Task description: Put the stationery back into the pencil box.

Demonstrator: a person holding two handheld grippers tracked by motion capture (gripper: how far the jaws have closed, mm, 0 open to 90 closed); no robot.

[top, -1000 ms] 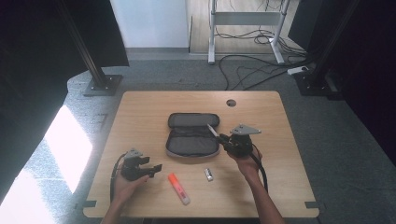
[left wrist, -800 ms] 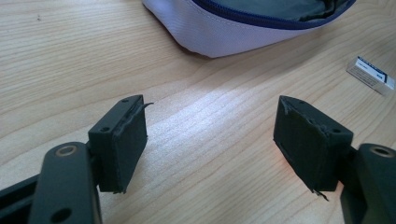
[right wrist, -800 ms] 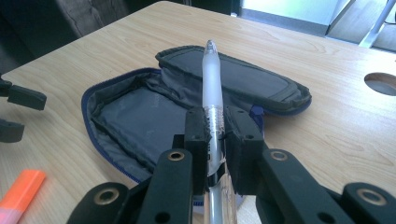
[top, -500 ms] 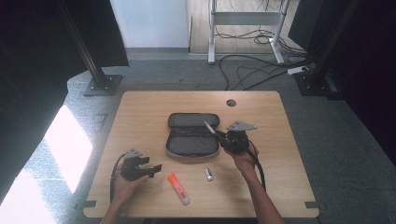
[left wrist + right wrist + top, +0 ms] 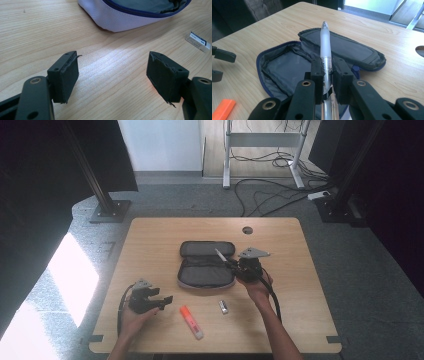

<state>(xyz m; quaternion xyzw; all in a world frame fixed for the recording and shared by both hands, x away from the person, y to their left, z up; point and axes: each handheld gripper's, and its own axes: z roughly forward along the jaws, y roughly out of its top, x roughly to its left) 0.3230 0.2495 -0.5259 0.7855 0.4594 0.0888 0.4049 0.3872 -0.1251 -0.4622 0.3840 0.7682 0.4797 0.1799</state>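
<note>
1. Right gripper (image 5: 327, 72): jaws closed tight on a white pen (image 5: 325, 47), clamped near its lower end, the tip pointing up and away over the pencil case (image 5: 287, 65).
2. In the high view the right gripper (image 5: 235, 265) is held at the right edge of the open pencil case (image 5: 205, 265), with the pen (image 5: 220, 255) slanting up-left over the case.
3. Left gripper (image 5: 112, 75): jaws spread wide, nothing held between them, bare table (image 5: 37, 30) seen in the gap.
4. Left gripper (image 5: 165, 300) is held low at the near left of the table (image 5: 150, 240), well apart from the case.
5. An orange marker (image 5: 191, 322) lies near the front edge, just right of the left gripper; a small eraser (image 5: 223, 307) lies between marker and right hand (image 5: 257, 287).
6. Far half and right side of the table are bare; a round hole (image 5: 247, 230) is seen near the far edge.
</note>
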